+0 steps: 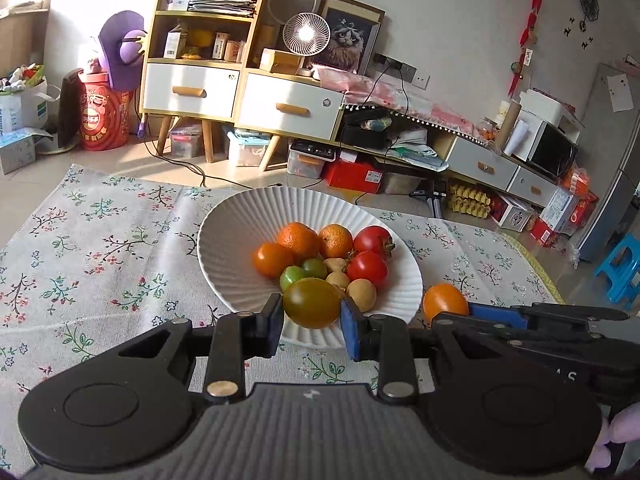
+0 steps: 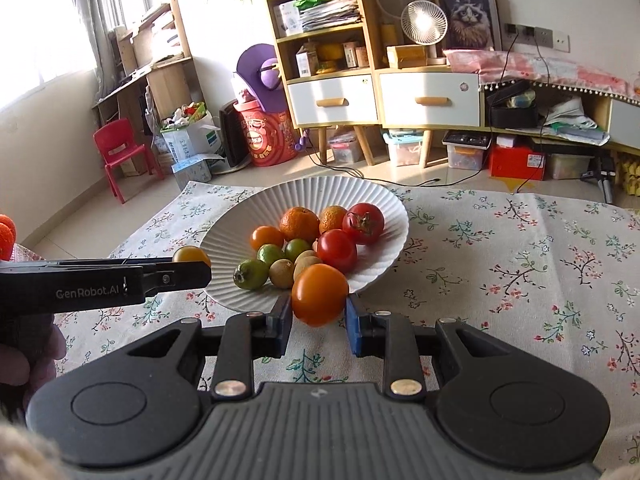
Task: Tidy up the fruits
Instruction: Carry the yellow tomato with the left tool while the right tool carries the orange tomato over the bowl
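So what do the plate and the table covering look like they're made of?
Plate: probably glazed ceramic, though moulded plastic can't be ruled out; it is white, rigid and finely ribbed, with a soft sheen. Table covering: woven fabric, likely cotton or linen; it is matte, creased and printed with small flowers.

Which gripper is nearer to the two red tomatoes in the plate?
Right. The right gripper, holding an orange tomato, is just before the red tomatoes; the left gripper is at the plate's opposite near edge.
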Available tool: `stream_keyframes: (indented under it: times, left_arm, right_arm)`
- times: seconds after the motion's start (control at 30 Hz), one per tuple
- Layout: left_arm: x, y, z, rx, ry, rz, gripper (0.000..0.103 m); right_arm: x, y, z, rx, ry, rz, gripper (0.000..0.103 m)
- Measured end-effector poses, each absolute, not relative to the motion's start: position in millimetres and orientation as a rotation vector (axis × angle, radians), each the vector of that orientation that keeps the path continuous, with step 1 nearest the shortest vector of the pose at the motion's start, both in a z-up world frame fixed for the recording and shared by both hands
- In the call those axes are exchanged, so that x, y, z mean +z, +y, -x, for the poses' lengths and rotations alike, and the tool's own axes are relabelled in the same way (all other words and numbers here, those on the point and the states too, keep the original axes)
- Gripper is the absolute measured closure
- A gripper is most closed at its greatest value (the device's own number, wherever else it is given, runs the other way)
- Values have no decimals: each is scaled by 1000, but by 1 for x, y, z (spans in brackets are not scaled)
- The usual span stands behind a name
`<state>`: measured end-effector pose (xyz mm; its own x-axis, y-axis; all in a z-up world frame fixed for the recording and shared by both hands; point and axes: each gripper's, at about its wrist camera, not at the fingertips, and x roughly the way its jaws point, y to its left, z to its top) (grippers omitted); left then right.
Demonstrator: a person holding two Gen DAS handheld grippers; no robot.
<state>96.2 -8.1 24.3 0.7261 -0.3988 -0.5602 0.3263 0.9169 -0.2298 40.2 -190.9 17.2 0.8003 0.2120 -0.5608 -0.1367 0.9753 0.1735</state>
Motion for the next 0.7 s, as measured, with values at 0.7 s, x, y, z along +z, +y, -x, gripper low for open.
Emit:
stream_keyframes:
  times: [0.7]
  left_arm:
    - [9,-2,-169,-439,614,30,80]
  right_arm:
    - [18,-187,-129,152,617,-132,78]
